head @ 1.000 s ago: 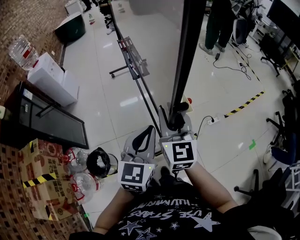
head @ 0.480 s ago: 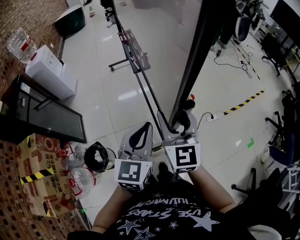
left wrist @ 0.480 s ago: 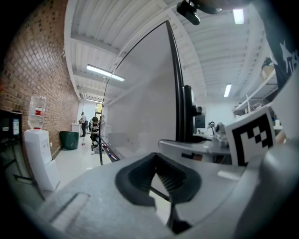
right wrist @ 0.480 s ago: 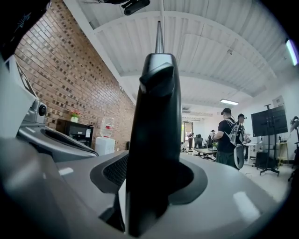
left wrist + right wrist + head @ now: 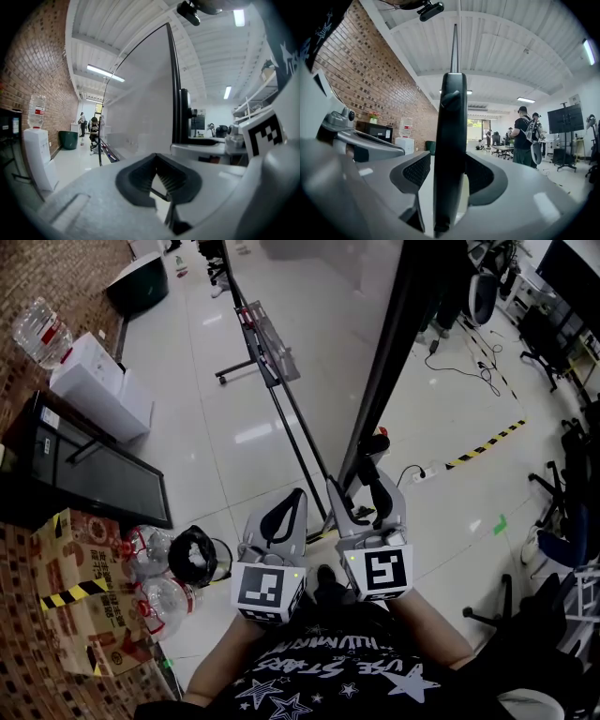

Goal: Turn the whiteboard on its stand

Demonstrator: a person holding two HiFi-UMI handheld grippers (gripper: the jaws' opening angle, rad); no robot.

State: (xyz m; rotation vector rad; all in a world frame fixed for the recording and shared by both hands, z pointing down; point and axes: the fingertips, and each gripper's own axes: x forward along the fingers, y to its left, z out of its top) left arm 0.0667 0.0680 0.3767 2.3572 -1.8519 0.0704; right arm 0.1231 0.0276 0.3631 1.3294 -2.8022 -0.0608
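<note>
seemingly past the turn, the jaws of my right gripper [image 5: 361, 486] have just been opening, loose around the large black-framed whiteboard [image 5: 384, 362], my left gripper [image 5: 284, 512] closed empty; next i'd withdraw.

The person is wearing a black T-shirt [image 5: 328, 676] printed with white stars and white block lettering. The left gripper [image 5: 294, 499] and the right gripper [image 5: 360, 486] are both showing smooth, light grey moulded plastic shells, with dark ribbed pads lining the inner faces of the jaws. A white cube [image 5: 269, 592] with black square markers is sitting on the left one, and a matching cube [image 5: 380, 573] on the right. The right gripper's jaws have just been opening, with the black upright bar of the whiteboard [image 5: 384, 371] between them.
</note>
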